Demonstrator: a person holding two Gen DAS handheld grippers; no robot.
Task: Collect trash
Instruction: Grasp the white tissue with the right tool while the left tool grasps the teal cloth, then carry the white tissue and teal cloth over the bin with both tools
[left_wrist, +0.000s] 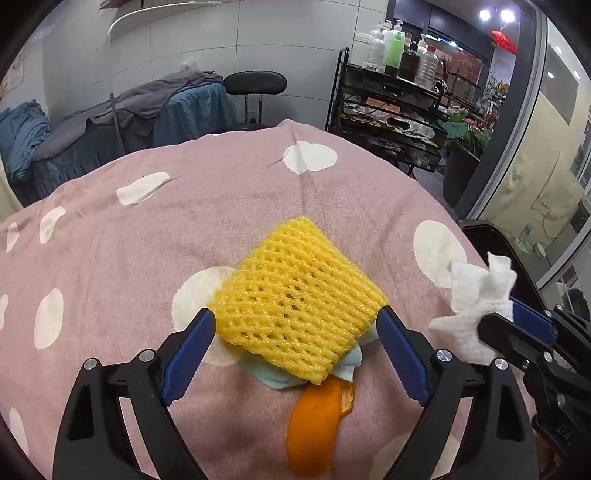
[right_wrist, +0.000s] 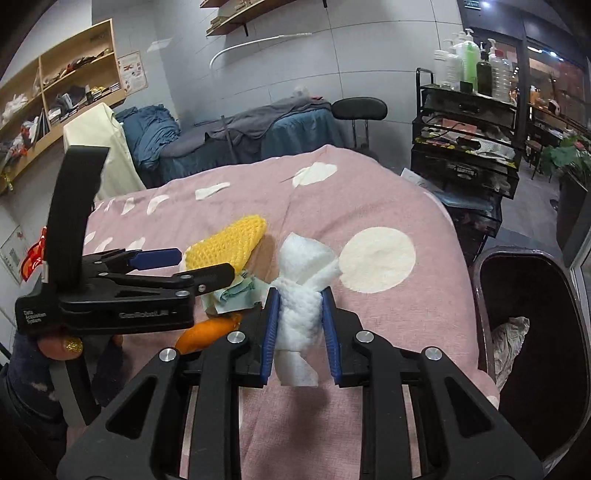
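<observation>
Right claw (right_wrist: 300, 308) grips tissue (right_wrist: 300, 295) (crumpled).

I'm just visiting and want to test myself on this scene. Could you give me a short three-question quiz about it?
1. True or false: the right gripper is shut on the white tissue.
2. What lies between the left gripper's open jaws? A) yellow foam net B) orange peel C) bottle
3. What colour is the dotted blanket?

Key: 1 true; 2 A; 3 pink.
</observation>
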